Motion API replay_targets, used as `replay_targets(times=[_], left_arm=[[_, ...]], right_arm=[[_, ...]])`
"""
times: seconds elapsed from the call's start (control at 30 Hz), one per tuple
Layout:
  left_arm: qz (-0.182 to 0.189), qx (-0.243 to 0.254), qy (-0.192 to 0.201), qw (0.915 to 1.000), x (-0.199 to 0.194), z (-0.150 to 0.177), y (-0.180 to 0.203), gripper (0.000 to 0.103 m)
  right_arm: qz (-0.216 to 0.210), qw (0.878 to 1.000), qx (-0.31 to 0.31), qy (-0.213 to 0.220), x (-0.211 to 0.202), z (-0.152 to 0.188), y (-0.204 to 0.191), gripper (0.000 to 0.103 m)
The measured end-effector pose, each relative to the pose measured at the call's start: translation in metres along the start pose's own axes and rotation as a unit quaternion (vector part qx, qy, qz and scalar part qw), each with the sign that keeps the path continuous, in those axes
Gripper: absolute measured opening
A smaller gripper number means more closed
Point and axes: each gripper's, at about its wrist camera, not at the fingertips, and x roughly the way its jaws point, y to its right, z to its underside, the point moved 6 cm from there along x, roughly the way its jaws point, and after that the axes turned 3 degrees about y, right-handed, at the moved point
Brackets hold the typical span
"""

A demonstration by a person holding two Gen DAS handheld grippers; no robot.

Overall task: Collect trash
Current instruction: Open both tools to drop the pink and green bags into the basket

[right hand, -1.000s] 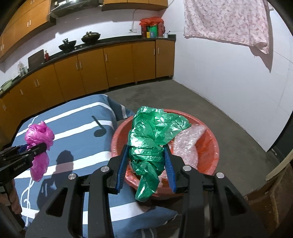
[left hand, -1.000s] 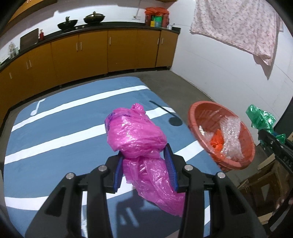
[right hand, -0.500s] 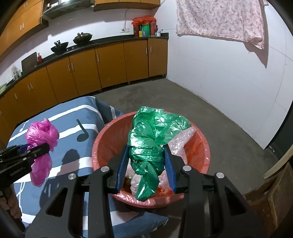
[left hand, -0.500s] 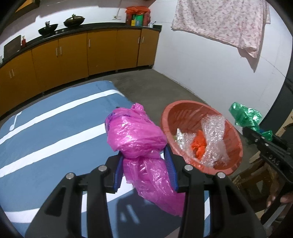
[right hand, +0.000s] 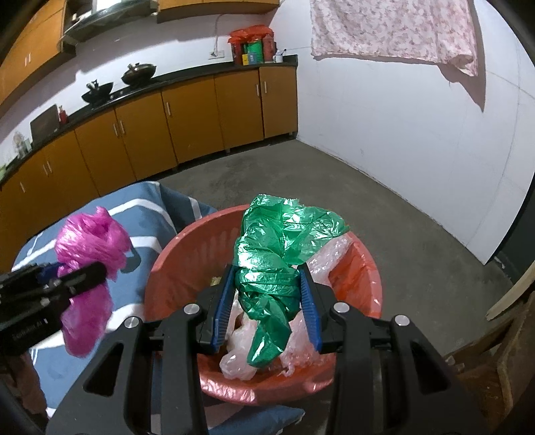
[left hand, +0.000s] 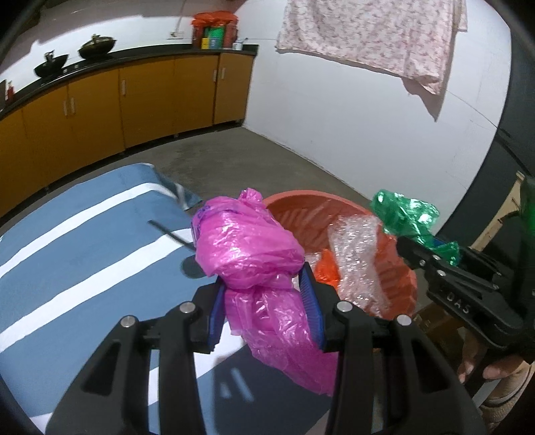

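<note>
Over the red basin (right hand: 187, 254), a green plastic bag (right hand: 277, 254) is clamped by the right gripper (right hand: 265, 308). Just beside its rim, above the striped cloth (left hand: 83, 254), a pink plastic bag (left hand: 254, 267) is pinched by the left gripper (left hand: 265, 308).

Dim indoor light from above, bright glare on the white plaster wall (left hand: 351, 110), soft shadow beneath the hanging pink floral cloth (right hand: 394, 30), strong fisheye bending and black vignetting at edges, slight blur throughout

Orange-brown cabinets (right hand: 187, 123) under a dark worktop (right hand: 187, 77) bearing two woks (right hand: 138, 72), a floral cloth (left hand: 374, 40) on the white wall, grey concrete floor (right hand: 384, 214).
</note>
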Motion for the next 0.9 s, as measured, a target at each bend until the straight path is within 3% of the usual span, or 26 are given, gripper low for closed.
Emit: replay_targets(times=[0.3, 0.47, 0.6, 0.77, 0.83, 0.9], left_arm=[[0.036, 0.012, -0.011, 0.9992, 0.032, -0.01, 0.028, 0.041], [0.055, 0.023, -0.027, 0.9979, 0.05, -0.012, 0.04, 0.043], [0.06, 0.017, -0.036, 0.9974, 0.058, -0.011, 0.04, 0.051], [0.045, 0.002, -0.042, 0.9981, 0.06, -0.005, 0.028, 0.059], [0.032, -0.002, -0.036, 0.9988, 0.053, -0.003, 0.02, 0.066], [0.006, -0.003, -0.02, 0.9998, 0.04, -0.002, 0.009, 0.075]], right_arm=[[-0.012, 0.999, 0.038, 0.008, 0.009, -0.013, 0.017, 0.038], [-0.039, 0.997, 0.068, 0.025, 0.01, -0.031, 0.027, 0.041], [-0.051, 0.994, 0.089, 0.032, 0.008, -0.036, 0.032, 0.059], [-0.042, 0.993, 0.1, 0.042, 0.0, -0.032, 0.038, 0.069], [-0.02, 0.993, 0.106, 0.055, -0.008, -0.03, 0.042, 0.088], [0.001, 0.992, 0.107, 0.072, -0.021, -0.025, 0.045, 0.094]])
